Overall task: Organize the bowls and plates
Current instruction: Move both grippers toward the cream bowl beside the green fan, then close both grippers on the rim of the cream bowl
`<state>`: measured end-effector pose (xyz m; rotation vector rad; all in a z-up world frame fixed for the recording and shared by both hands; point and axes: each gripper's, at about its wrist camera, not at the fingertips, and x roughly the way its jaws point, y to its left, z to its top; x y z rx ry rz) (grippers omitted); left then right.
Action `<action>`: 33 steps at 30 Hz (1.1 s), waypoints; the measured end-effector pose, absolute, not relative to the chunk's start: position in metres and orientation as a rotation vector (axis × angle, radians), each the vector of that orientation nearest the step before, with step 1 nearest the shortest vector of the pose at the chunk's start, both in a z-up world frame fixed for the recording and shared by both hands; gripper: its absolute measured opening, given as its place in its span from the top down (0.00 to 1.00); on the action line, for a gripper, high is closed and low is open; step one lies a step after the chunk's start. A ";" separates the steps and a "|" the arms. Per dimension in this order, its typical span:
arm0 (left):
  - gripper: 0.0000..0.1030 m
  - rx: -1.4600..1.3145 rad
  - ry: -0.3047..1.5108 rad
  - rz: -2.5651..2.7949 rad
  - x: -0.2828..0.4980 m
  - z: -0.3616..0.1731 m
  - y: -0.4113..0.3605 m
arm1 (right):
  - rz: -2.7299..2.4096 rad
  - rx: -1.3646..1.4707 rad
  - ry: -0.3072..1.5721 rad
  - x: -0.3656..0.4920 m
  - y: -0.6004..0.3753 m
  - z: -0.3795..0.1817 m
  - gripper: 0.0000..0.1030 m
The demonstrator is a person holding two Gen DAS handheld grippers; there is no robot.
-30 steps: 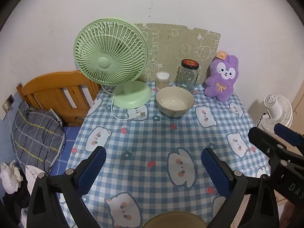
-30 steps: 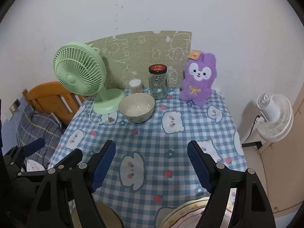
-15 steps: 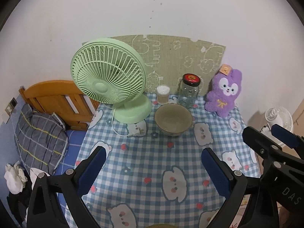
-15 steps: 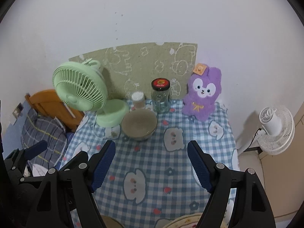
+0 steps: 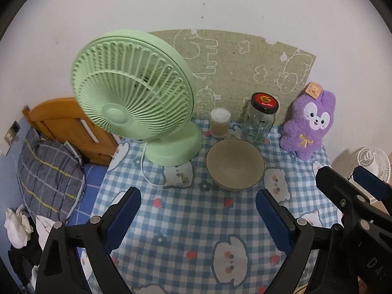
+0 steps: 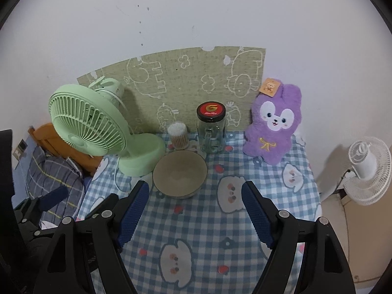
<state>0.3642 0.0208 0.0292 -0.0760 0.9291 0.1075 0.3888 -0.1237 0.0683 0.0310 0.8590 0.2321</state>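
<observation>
- Far left, beside the bench: a wooden bed headboard [image 5: 61, 120] and one grey plaid pillow [image 5: 49, 178] on a blue sheet.
- One mint-green desk fan [image 5: 132, 98] stands on the left rear of the bench, its white cord trailing onto the cloth. No writing on it can be read.
- The bench [image 5: 196, 220] wears a blue-and-white checked cloth printed with white cartoon animals, small red fruits and flowers.
- The left tongs [image 5: 197, 210] hover over the near-left part of the cloth, blue pads spread wide with nothing between them; the jaws have just been closing a little.
- One small clear tub of cotton swabs [image 5: 220, 122] stands at the back, just right of the fan's base.
- The task's thing in view: one beige bowl [image 5: 235, 164], upright and empty, in the rear middle of the bench, just in front of the swab tub and the jar.
- One empty glass jar [image 5: 259, 120] with a handle, its black lid bearing a red and gold swirl logo; the small lettering under it is too fine to read.
- The right tongs [image 6: 196, 205] are spread over the cloth just in front of the bowl, gripping nothing.
- One purple plush rabbit [image 5: 308, 127] leans against the wall mat [image 5: 245, 68], with a tan tag showing a bear on its ear.
- Far right, off the bench: one white fan [image 6: 367, 169].
</observation>
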 end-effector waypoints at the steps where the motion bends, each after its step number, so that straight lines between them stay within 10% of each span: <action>1: 0.07 -0.072 0.923 0.109 0.369 0.026 0.021 | 0.234 0.034 0.860 0.392 -0.123 0.066 0.22; 33: 0.17 -0.042 1.030 0.086 0.468 -0.100 0.014 | 0.166 0.047 0.963 0.491 -0.110 -0.060 0.39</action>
